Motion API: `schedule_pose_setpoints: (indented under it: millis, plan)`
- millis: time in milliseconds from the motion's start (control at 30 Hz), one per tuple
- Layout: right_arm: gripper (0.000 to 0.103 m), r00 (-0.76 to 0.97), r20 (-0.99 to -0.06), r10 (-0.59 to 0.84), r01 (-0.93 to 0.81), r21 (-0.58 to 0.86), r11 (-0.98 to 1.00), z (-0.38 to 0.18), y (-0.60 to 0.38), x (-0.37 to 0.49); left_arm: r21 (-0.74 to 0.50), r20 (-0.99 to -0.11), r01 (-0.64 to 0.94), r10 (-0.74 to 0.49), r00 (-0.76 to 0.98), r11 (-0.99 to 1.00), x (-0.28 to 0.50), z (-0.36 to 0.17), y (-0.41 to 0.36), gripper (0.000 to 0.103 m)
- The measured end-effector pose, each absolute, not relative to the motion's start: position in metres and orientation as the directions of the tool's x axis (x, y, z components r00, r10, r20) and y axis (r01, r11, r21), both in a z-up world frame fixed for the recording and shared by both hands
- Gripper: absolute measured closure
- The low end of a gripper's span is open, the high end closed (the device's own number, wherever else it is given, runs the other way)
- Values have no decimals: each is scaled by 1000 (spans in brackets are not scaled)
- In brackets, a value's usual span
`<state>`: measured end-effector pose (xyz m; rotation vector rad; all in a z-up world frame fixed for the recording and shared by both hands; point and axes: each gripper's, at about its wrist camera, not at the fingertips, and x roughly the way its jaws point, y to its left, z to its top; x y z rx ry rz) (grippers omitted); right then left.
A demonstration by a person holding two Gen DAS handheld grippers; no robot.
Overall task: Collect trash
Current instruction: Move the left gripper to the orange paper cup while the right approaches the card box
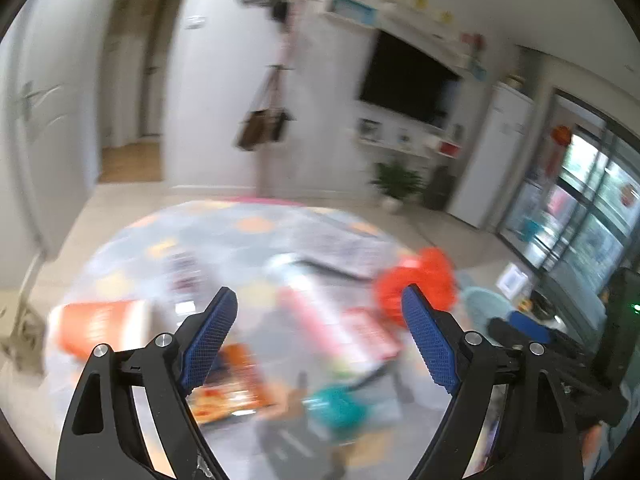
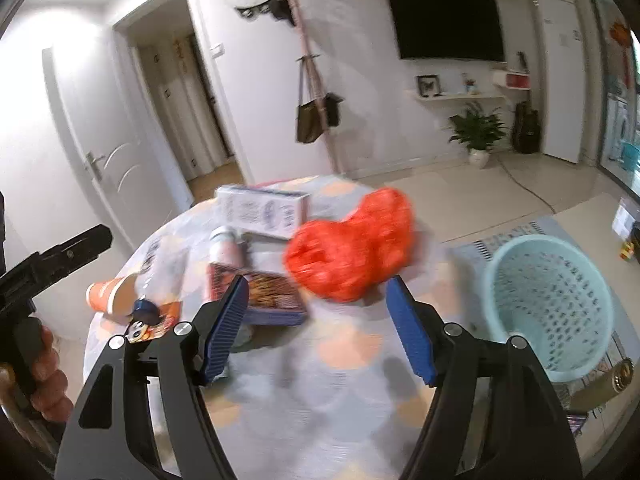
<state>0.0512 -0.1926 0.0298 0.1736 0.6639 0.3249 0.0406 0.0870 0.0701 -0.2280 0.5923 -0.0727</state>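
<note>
A crumpled red plastic bag (image 2: 352, 246) lies on the round table (image 2: 320, 400), just beyond my right gripper (image 2: 318, 294), which is open and empty. Left of it lie a flat snack box (image 2: 256, 294), a pink-and-white bottle (image 2: 228, 246), a white box (image 2: 262, 208) and an orange paper cup (image 2: 112, 294). A light-blue laundry-style basket (image 2: 552, 304) stands on the floor to the right of the table. My left gripper (image 1: 318, 304) is open and empty above the blurred table; the red bag (image 1: 420, 280) sits past its right finger. The left gripper also shows at the left edge of the right wrist view (image 2: 60, 258).
A coat stand with hanging bags (image 2: 316, 112) and a potted plant (image 2: 478, 132) stand by the far wall under a TV (image 2: 448, 24). A patterned rug (image 2: 520, 236) lies under the basket. A colourful wrapper (image 2: 154, 322) lies by the cup. The left wrist view is motion-blurred.
</note>
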Motion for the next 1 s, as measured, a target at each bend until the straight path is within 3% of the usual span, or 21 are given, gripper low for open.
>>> schedule_pose_setpoints:
  millis: [333, 467, 533, 700, 867, 1000]
  plan:
    - [36, 671, -639, 377, -314, 215, 925, 7, -110, 71, -216, -606, -229, 54, 794, 949, 32, 45, 195, 21]
    - [62, 661, -656, 365, -308, 206, 929, 0, -105, 76, -211, -641, -318, 115, 759, 924, 41, 30, 240, 21]
    - [68, 655, -663, 363, -312, 200, 929, -2, -106, 75, -218, -660, -347, 124, 741, 912, 47, 22, 257, 21]
    - [70, 651, -674, 348, -301, 191, 934, -3, -115, 73, -267, -692, -340, 66, 719, 902, 49, 1, 274, 23]
    - [70, 638, -692, 338, -292, 189, 938, -8, -134, 64, -315, -704, -267, -35, 710, 911, 41, -10, 263, 41]
    - [70, 643, -707, 295, -249, 171, 953, -11, -154, 58, -358, -706, -192, -130, 696, 914, 24, -16, 243, 42]
